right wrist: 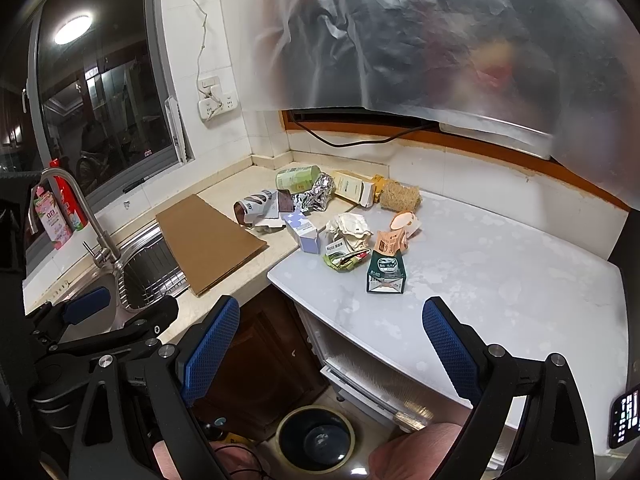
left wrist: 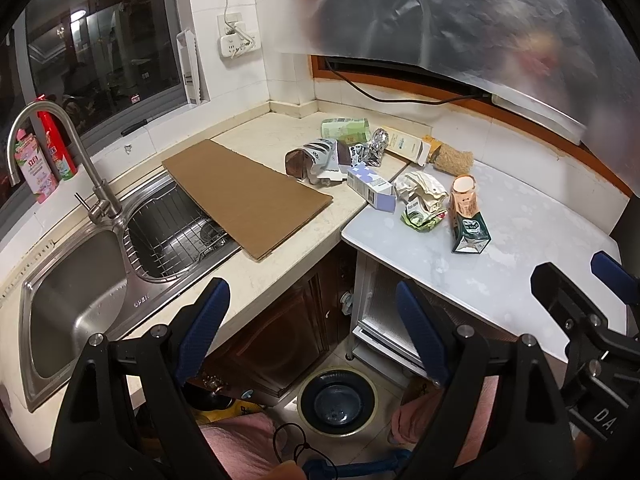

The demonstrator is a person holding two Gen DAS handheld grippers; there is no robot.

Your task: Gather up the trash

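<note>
Trash lies in a heap where the beige counter meets the white tabletop (left wrist: 500, 280): a green carton (left wrist: 471, 234) (right wrist: 386, 274), crumpled paper (left wrist: 422, 196) (right wrist: 348, 232), a lilac box (left wrist: 370, 186) (right wrist: 304, 234), foil (left wrist: 376, 146) (right wrist: 318, 194) and a flattened brown-and-white pack (left wrist: 316, 158) (right wrist: 260, 208). My left gripper (left wrist: 310, 296) (right wrist: 128, 306) hangs open over the counter's front edge, holding nothing. My right gripper (right wrist: 331, 306) (left wrist: 576, 276) is open and bare in front of the white tabletop, short of the green carton.
A cardboard sheet (left wrist: 248, 196) (right wrist: 208, 240) overlaps the sink's wire basket. The steel sink (left wrist: 72, 304) and tap (left wrist: 52, 120) are at the left. A round bin (left wrist: 338, 402) (right wrist: 316, 444) stands on the floor below. Translucent plastic film (left wrist: 460, 20) hangs overhead. A phone (right wrist: 624, 416) is at the right.
</note>
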